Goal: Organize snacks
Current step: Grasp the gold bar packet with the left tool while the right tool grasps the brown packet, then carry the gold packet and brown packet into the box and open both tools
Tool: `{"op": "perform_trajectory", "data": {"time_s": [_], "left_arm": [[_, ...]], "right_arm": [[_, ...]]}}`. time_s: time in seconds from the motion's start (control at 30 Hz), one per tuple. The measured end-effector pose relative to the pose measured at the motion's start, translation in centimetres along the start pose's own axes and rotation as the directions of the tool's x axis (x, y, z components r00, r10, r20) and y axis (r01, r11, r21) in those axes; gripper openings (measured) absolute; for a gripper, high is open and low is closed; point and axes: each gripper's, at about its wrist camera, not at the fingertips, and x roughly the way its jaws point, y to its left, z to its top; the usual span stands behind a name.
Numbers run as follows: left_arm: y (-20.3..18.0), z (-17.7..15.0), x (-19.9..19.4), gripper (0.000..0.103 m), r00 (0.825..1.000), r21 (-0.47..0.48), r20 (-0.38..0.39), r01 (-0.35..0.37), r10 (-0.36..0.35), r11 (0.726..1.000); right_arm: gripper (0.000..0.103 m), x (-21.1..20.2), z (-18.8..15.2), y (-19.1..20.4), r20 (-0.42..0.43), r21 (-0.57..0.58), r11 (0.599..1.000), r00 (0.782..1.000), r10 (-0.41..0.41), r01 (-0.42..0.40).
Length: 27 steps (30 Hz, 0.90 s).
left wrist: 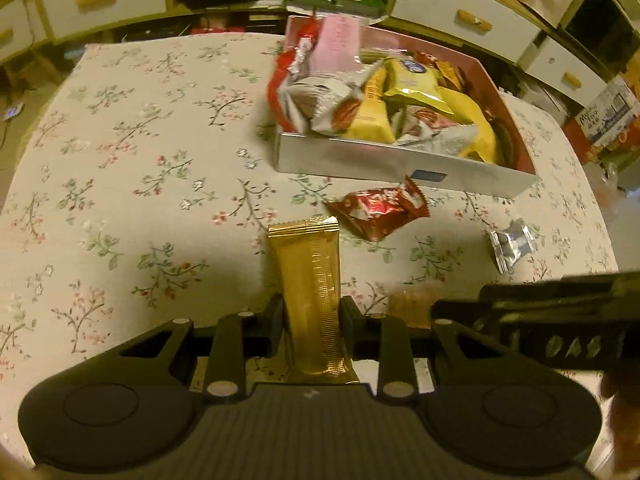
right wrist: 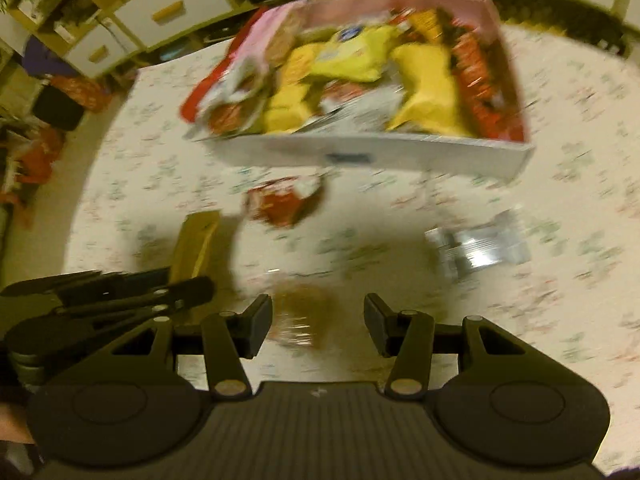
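My left gripper (left wrist: 312, 324) is shut on a long gold snack bar (left wrist: 310, 280), held above the flowered tablecloth (left wrist: 132, 152); the bar also shows in the right wrist view (right wrist: 196, 240). My right gripper (right wrist: 318, 326) is open, with a brown clear-wrapped snack (right wrist: 302, 316) on the table between its fingers; this view is blurred. The brown snack shows beside the left gripper (left wrist: 412, 304). A silver box (left wrist: 400, 164) heaped with yellow, red and silver snack packets stands ahead, also in the right wrist view (right wrist: 380, 156).
A red packet (left wrist: 380, 210) lies just in front of the box, and a small silver packet (left wrist: 512, 244) lies to its right. White drawers (left wrist: 460, 12) and clutter ring the table's far side. The right gripper's body (left wrist: 560, 320) crosses the left wrist view.
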Motion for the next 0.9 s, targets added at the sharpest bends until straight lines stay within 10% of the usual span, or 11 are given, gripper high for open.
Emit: {"op": "perform_trajectory", "data": {"time_s": [0.33,0.9], "left_arm": [[0.6,0.2,0.1,0.034,1.0,-0.006,-0.004,-0.016,0.016,1.0],[-0.3,0.4,-0.3,0.034,0.999,0.024,0.028,0.026,-0.026,0.999]], "right_arm": [[0.031,3.2,-1.1,2.4,-0.062,-0.087,0.995,0.997,-0.052,0.046],[0.03,1.7,-1.2,2.6,-0.022,-0.123,0.99,0.998,-0.065,0.062]]}}
